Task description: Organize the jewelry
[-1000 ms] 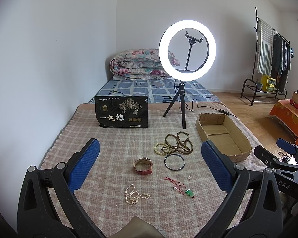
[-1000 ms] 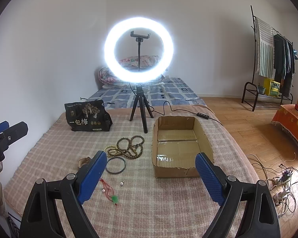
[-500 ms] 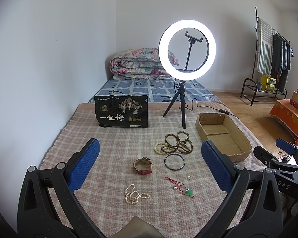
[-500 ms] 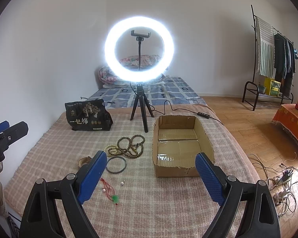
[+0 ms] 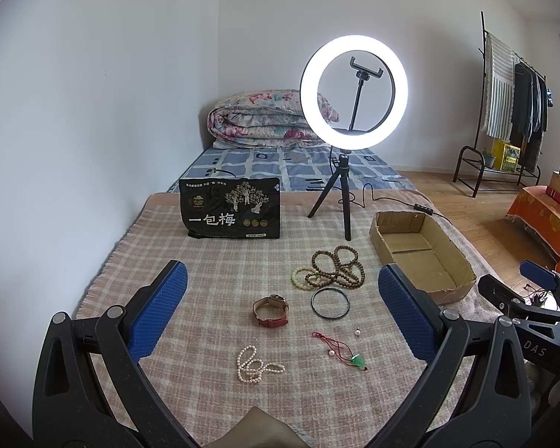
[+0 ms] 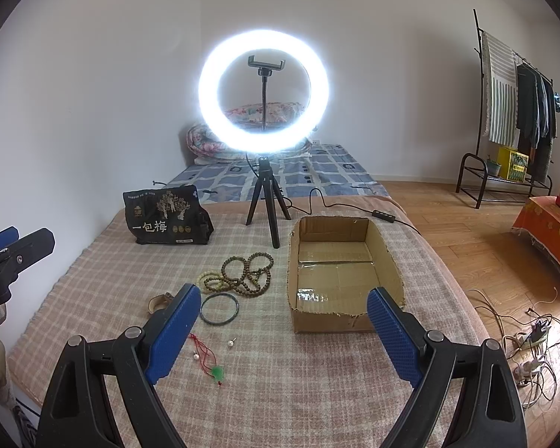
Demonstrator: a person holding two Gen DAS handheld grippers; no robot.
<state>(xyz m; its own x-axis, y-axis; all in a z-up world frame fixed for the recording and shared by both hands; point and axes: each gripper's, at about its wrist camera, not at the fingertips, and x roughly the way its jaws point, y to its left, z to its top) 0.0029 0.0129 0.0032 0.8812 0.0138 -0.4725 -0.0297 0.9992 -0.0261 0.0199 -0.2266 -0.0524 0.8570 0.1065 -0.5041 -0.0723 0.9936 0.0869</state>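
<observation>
Left wrist view: I see the pearl strand [image 5: 257,365], red-strap watch [image 5: 270,310], dark bangle [image 5: 330,302] and brown beads [image 5: 334,270] lying on the plaid blanket [image 5: 220,272]. My left claw [image 5: 280,308] hovers spread, holding nothing.

Right wrist view: my right claw [image 6: 284,330] hangs spread and empty before the cardboard box [image 6: 341,274], which sits just right of the bangle [image 6: 219,309].

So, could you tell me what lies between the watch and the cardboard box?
The dark bangle lies between the watch and the cardboard box, clearest in the left wrist view.
</observation>
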